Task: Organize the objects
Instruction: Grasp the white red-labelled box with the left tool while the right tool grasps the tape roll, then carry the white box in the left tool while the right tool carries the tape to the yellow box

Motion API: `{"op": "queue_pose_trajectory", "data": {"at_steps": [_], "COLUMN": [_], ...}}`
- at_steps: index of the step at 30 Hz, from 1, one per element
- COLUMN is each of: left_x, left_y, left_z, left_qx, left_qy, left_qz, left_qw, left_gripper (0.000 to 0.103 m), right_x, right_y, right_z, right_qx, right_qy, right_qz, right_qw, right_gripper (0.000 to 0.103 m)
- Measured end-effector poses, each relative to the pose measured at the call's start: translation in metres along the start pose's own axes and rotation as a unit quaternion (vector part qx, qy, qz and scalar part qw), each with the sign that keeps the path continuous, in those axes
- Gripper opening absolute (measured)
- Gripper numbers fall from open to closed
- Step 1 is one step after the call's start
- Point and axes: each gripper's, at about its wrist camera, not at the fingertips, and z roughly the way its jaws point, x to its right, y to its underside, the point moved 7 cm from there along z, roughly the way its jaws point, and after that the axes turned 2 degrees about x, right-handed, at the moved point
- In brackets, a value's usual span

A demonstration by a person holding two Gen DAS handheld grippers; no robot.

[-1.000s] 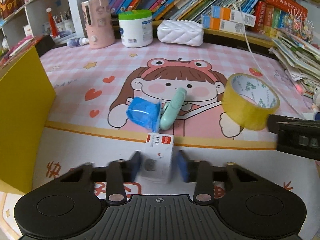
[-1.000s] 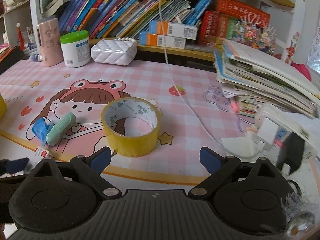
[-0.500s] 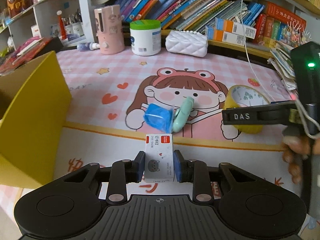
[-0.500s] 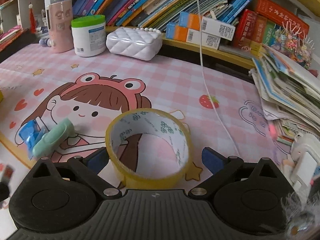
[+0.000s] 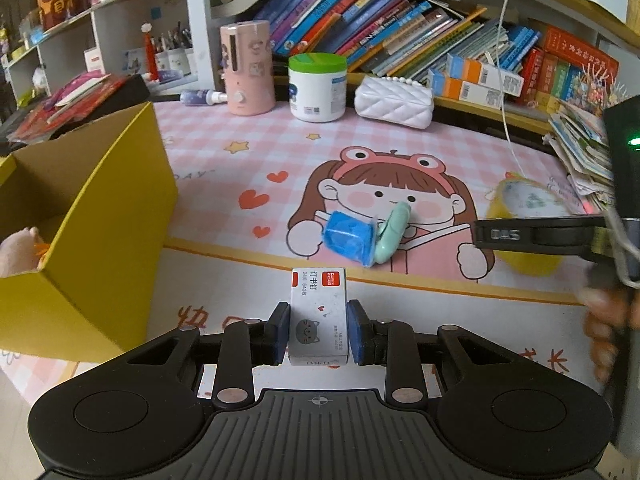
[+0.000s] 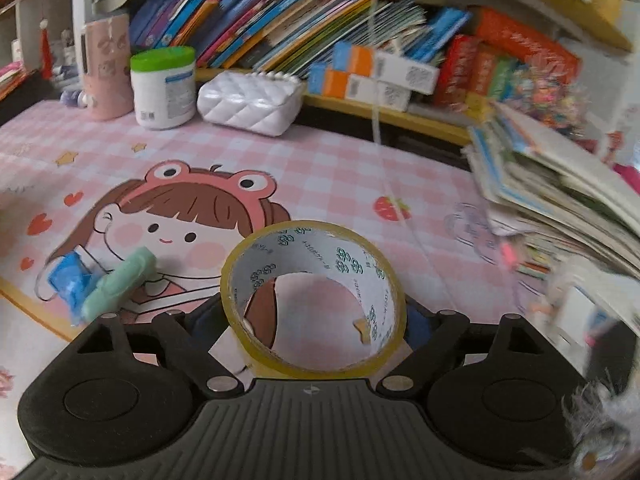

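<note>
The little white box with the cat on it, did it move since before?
Yes. The white box, pinched in the left gripper, has come up off the pink mat and toward the yellow box.

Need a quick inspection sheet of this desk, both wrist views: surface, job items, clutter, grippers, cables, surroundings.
Surface: pink checked cartoon mat over the desk.
Job's things: staple box, tape roll, blue packet touching mint case, yellow box open at left.
Clutter: pink dispenser, green-lidded tub, white quilted pouch.
Grippers: left gripper shut on staple box, lifted off the mat; right gripper closing, tape roll between its fingers, contact unclear.
Cables: white cord hanging onto the mat.
Surroundings: bookshelf, paper stack.
</note>
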Motion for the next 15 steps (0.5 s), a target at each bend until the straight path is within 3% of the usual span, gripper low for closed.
{"op": "queue_pose_trajectory", "data": {"at_steps": [8,15], "left_x": [-0.008,-0.031], "left_y": [0.007,0.021], "left_z": [-0.016,-0.040], "left_qx": [0.014,0.026], "left_qy": [0.012,0.015], "left_qz": [0.002,0.007], "left_qw": [0.9998,0.9995], "left_gripper": [0.028,0.028], "right_x": [-0.022,-0.045], "right_y": [0.014,0.039], "right_z": [-0.079,-0.117], "right_qx": [0.034,0.036], "right_qy": [0.032,0.056], "right_qz": [-0.008,-0.006], "right_qw": [0.999,0.998], "right_gripper": [0.085,0.086]}}
